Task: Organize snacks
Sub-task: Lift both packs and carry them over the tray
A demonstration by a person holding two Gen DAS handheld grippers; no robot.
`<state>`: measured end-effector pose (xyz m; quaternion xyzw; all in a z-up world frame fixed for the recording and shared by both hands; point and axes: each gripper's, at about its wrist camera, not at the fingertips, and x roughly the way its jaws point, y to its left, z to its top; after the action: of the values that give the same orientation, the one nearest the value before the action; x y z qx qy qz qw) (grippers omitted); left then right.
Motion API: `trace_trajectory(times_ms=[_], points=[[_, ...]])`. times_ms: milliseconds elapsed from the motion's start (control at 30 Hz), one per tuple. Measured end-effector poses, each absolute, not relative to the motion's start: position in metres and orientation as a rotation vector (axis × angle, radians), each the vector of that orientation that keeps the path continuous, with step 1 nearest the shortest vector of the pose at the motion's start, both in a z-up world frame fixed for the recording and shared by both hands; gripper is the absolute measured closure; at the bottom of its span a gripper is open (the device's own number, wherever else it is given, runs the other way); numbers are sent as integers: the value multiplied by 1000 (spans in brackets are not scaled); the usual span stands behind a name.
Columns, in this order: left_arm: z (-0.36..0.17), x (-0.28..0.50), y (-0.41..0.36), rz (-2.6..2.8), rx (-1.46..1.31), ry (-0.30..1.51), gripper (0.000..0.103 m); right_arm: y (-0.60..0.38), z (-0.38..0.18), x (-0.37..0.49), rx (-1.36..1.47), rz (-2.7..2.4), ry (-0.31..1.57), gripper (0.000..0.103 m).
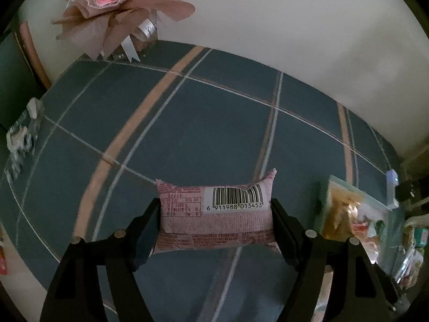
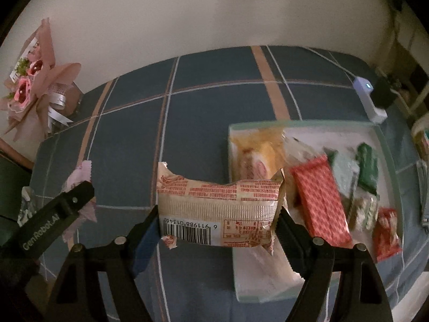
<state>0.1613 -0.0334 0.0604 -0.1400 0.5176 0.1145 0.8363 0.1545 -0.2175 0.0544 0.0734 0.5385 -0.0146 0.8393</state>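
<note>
Pink pack (image 1: 214, 216): a puffy, pillow-shaped foil wrapper with crimped ends and a white barcode panel, held crosswise above the blue plaid cloth (image 1: 187, 123).
Left gripper (image 1: 215, 228): your black fingers (image 1: 148, 228) press on the pack's two short ends, jaws set wide around it.
Beige pack (image 2: 218, 214): crinkled wrapper, red print, ribbed band, barcode facing near; it hangs at the tray's left edge.
Right gripper (image 2: 217, 230): your fingers (image 2: 288, 230) clamp both ends of the beige pack, jaws wide.
Tray (image 2: 386, 145): a shallow pale-green rectangle at right, piled with glossy red, green and yellow packets.
Bouquet (image 1: 115, 2): pink paper-wrapped flowers, far left by the wall.
</note>
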Motion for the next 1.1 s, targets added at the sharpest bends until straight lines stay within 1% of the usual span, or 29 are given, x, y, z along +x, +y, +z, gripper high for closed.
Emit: trace_trajectory(times_ms=[467,733,1100], points=[[58,120,-97,185,-314,1092,24,-262,46,104,228,-91,1156,20],[66,115,-133,120,-240,1066,24,-293,50,99,235,-129,1148,20],[64,122,-178,20,-186,1084,24,-365,46,91,379,-233,1152,20]])
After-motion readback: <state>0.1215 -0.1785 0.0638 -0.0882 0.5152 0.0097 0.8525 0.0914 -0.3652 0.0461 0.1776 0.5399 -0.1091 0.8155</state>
